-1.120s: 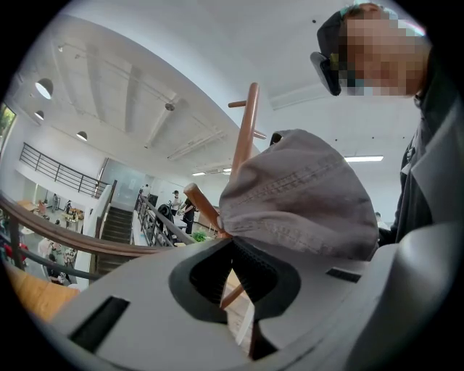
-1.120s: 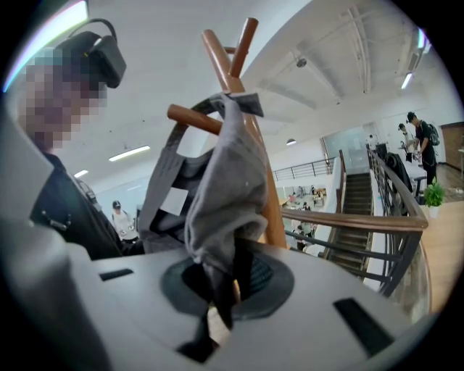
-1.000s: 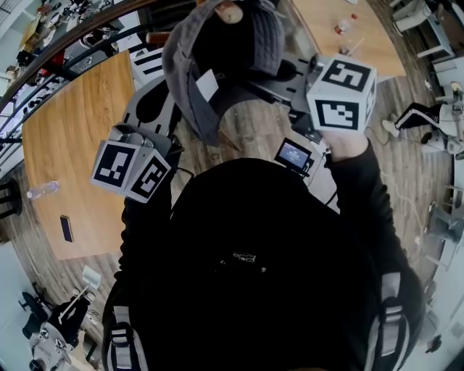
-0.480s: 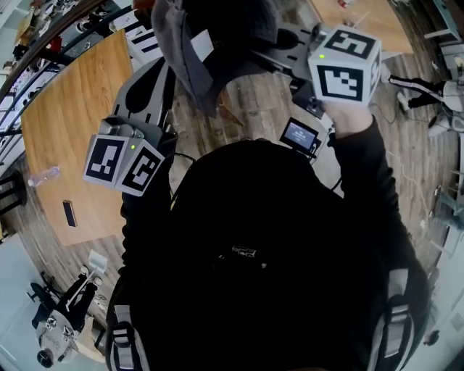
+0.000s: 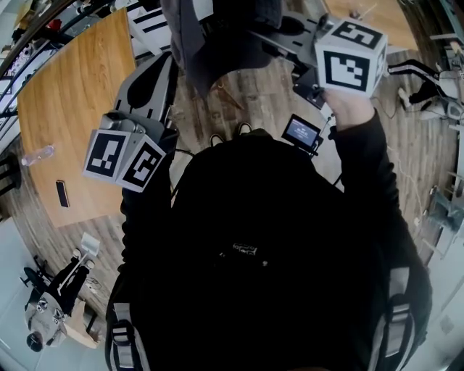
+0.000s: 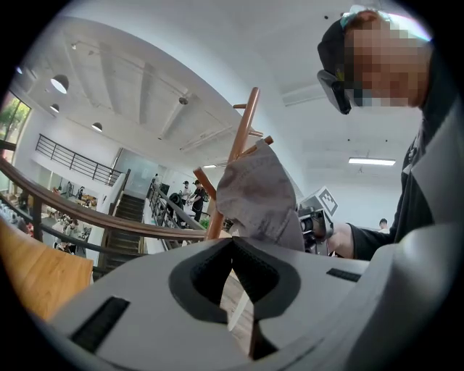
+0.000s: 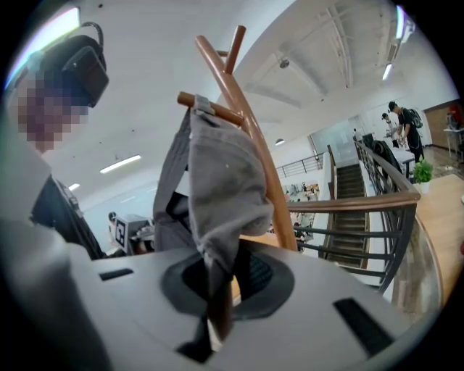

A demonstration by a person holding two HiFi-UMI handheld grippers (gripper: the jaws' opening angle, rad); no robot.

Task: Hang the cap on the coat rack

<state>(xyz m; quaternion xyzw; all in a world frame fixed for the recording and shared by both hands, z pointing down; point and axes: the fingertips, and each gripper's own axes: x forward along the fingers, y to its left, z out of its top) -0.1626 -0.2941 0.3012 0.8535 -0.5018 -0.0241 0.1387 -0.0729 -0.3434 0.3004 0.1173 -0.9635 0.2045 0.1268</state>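
Note:
A grey cap (image 7: 217,188) drapes over a peg of the brown wooden coat rack (image 7: 254,145), its strap at the peg's end. My right gripper (image 7: 217,304) is shut on the cap's lower edge, fabric pinched between the jaws. In the head view the cap (image 5: 210,36) sits at the top edge, with the right gripper (image 5: 257,32) reaching into it from the right. My left gripper (image 6: 233,243) is shut with nothing in it, below and left of the cap (image 6: 257,196) and rack (image 6: 243,145). In the head view the left gripper (image 5: 167,65) points up toward the cap.
A wooden table (image 5: 72,109) on the left carries a bottle (image 5: 36,154) and a phone (image 5: 63,193). A second table (image 5: 377,14) is at the top right. A railing (image 7: 348,206) and stairs run behind the rack. Tripod gear (image 5: 51,304) stands on the floor.
The cap and my right gripper have moved up toward the top edge of the head view. The left gripper has stayed in much the same place.

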